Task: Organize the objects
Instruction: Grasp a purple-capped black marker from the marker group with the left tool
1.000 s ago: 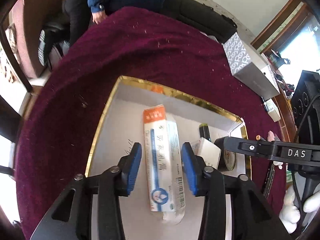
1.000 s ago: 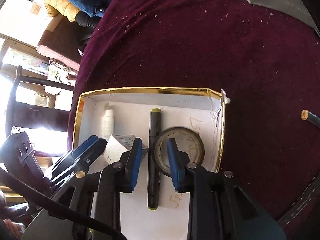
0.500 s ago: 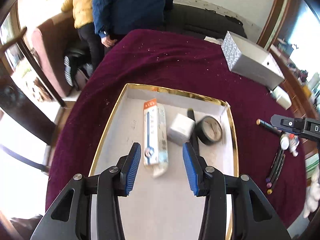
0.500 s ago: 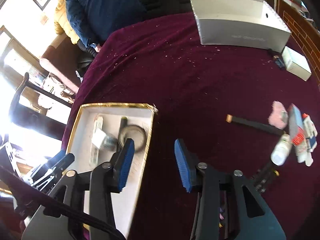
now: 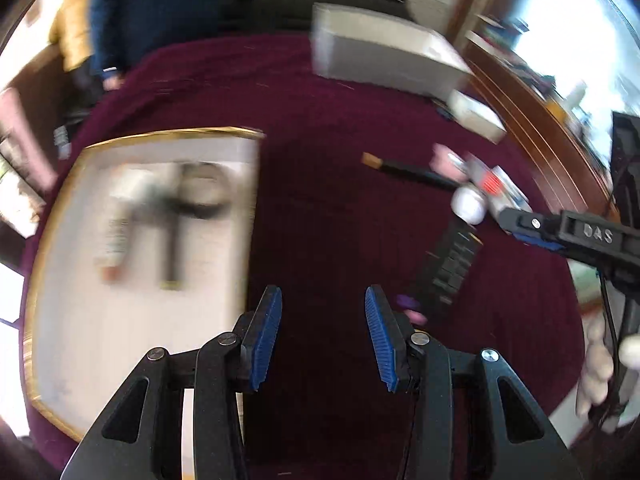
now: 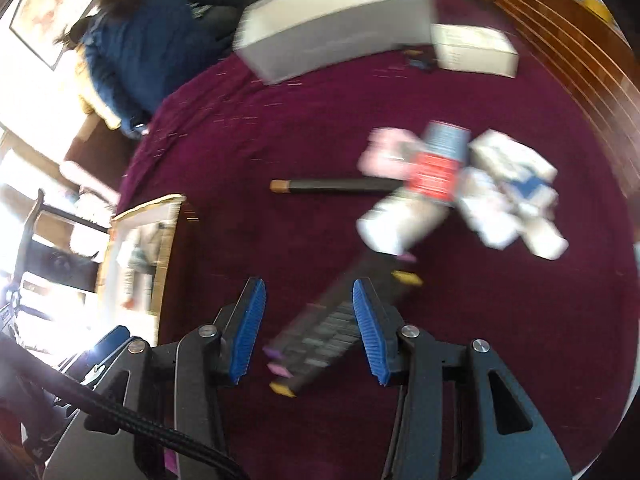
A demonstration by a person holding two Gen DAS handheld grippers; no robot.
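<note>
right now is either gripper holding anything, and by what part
Nothing is held. The left gripper is open over bare cloth beside the tray; the right gripper is open above the marker set, not gripping it.

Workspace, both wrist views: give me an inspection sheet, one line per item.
Surface: table under a maroon cloth, flecked with pale specks.
Job's things: gold-rimmed tray holds a tape roll, a dark marker and pale boxes, blurred. On the cloth: a marker bundle, a single dark marker and a pile of small boxes and a bottle.
Clutter: large grey box and a small white box at the far edge.
Grippers: left gripper open and empty over bare cloth; right gripper open, above the marker bundle.
Cables: braided black cable by the right gripper.
Surroundings: person in dark blue beyond the table; wooden panelling.
</note>
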